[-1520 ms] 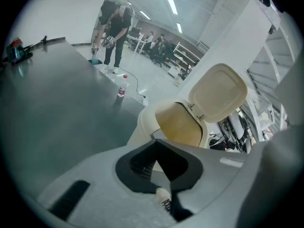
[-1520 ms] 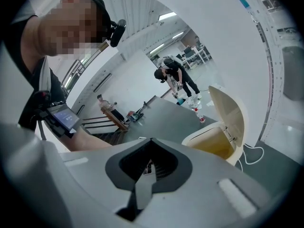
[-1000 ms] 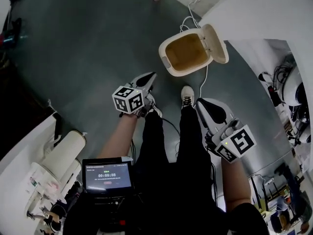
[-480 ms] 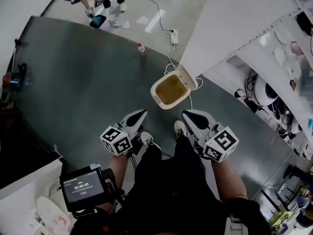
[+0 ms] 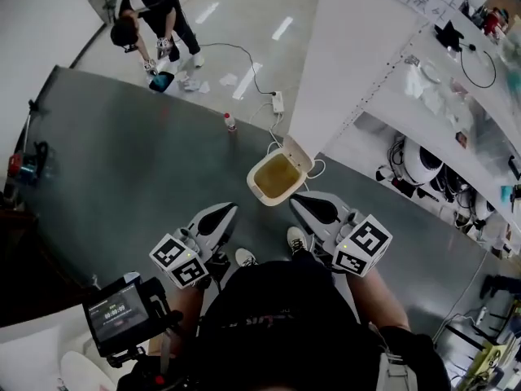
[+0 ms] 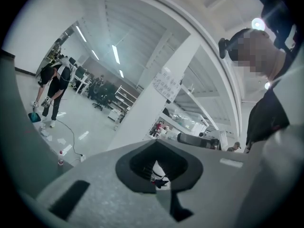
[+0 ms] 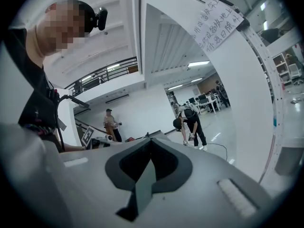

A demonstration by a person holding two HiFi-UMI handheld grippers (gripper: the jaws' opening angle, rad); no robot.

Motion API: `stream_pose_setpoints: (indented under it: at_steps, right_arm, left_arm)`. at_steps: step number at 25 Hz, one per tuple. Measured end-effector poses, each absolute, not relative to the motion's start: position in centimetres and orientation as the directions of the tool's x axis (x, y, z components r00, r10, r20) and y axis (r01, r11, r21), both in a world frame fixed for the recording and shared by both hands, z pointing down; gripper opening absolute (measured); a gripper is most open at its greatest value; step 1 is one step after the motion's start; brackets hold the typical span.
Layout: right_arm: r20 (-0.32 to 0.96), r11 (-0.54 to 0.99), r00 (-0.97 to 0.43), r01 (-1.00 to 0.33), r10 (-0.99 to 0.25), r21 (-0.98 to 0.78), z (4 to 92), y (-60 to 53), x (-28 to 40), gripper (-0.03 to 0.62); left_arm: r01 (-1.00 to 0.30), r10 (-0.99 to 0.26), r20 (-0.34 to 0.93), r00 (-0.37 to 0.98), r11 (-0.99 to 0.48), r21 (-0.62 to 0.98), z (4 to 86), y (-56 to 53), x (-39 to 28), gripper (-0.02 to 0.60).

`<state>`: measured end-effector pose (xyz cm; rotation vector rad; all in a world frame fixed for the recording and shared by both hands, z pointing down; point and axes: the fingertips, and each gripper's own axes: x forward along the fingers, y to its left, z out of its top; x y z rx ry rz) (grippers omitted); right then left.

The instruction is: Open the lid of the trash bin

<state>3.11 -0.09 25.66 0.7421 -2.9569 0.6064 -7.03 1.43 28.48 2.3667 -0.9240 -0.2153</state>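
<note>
Head view: only here does the cream plastic trash bin (image 5: pixel 275 177) show. It stands on the dark grey floor mat (image 5: pixel 122 161) with its hinged lid (image 5: pixel 298 155) swung up at the far right. The bin lies just beyond and between the left gripper (image 5: pixel 225 212) and the right gripper (image 5: pixel 304 204), touching neither; both point forward, roughly level.

Left gripper view: its jaws are pressed together on nothing, facing a white square pillar (image 6: pixel 142 113).

Right gripper view: its jaws are likewise together and empty, below a handwritten paper notice (image 7: pixel 216 23).
</note>
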Motion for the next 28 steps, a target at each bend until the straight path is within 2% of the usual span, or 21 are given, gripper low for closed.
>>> stream_pose_setpoints:
  at_steps: [4,9,17,28]
  right_arm:
    - [0.105,0.83,-0.897,-0.438,-0.43,-0.345,23.5,3.1,1.8,0.008]
    - [0.096,0.833,-0.903,-0.424,-0.418,-0.356,23.1,4.0,1.5,0.008]
    - [0.121,0.832,-0.915,-0.401,-0.385,-0.384,24.3,4.8,0.7,0.008]
    - [0.14,0.842,-0.931,-0.365,-0.338,-0.397,24.7,5.4,-0.2,0.008]
  left_arm:
    - [-0.522,-0.613,0.009,0.79,-0.665,0.534,24.8,4.5,-5.8,0.003]
    - [-0.526,-0.582,0.03,0.813,-0.71,0.468,24.3,5.1,-3.6,0.003]
    - [-0.573,-0.631,0.033,0.775,-0.679,0.459,24.6,5.2,-4.6,0.003]
    - [-0.586,-0.636,0.053,0.77,-0.67,0.456,24.8,5.3,-4.6,0.003]
